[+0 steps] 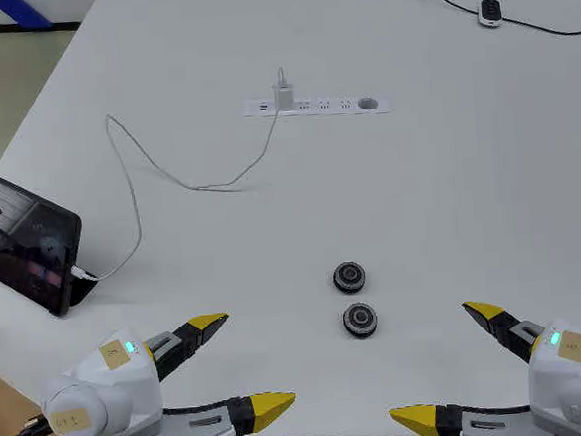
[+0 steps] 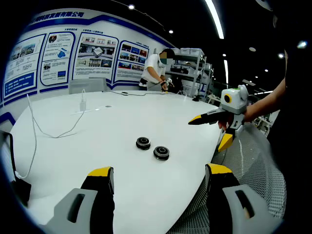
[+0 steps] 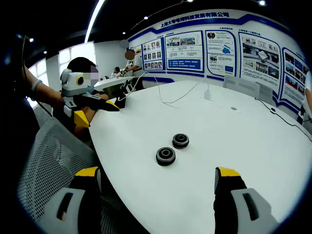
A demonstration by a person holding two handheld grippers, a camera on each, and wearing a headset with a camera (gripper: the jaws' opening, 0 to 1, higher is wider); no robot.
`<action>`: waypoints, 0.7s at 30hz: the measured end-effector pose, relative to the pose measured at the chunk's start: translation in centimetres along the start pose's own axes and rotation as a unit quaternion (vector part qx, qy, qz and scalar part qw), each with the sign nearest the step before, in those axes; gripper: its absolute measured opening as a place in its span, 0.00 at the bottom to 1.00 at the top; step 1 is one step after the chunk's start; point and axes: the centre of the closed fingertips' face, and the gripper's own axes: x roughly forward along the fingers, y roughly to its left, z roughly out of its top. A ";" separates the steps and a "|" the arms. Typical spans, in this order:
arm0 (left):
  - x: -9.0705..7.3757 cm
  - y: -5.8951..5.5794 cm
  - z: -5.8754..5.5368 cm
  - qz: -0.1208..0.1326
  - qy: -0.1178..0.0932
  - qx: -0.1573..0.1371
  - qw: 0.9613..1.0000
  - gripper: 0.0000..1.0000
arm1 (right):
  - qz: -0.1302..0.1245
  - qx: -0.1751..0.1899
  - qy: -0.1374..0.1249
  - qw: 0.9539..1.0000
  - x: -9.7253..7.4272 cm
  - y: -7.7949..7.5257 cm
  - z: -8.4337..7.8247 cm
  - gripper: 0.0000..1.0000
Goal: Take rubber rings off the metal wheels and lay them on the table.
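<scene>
Our left gripper and right gripper hover over the near table edge, fingers spread apart, holding nothing. Between them, slightly farther in, two metal wheels sit just beside each other, rubber rings on them.

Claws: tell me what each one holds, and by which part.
Nothing is held. The left claw and right claw are open and empty; the far wheel and near wheel lie untouched on the table.
</scene>
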 end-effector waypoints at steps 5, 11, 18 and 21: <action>0.1 0.1 -0.1 -0.001 0.000 -0.001 1.000 0.79 | 0.001 0.000 0.003 1.000 0.1 -0.1 -0.1 0.98; 0.2 0.1 -0.3 -0.003 0.004 -0.001 1.000 0.78 | 0.001 0.000 0.005 1.000 0.1 -0.2 -0.2 0.98; 0.2 0.1 -0.5 -0.004 0.008 -0.002 1.000 0.77 | 0.005 0.001 0.010 1.000 0.2 -0.1 -0.4 0.97; 0.3 0.2 -0.6 -0.004 0.007 -0.003 1.000 0.76 | 0.008 0.002 0.013 1.000 0.4 0.1 -0.5 0.95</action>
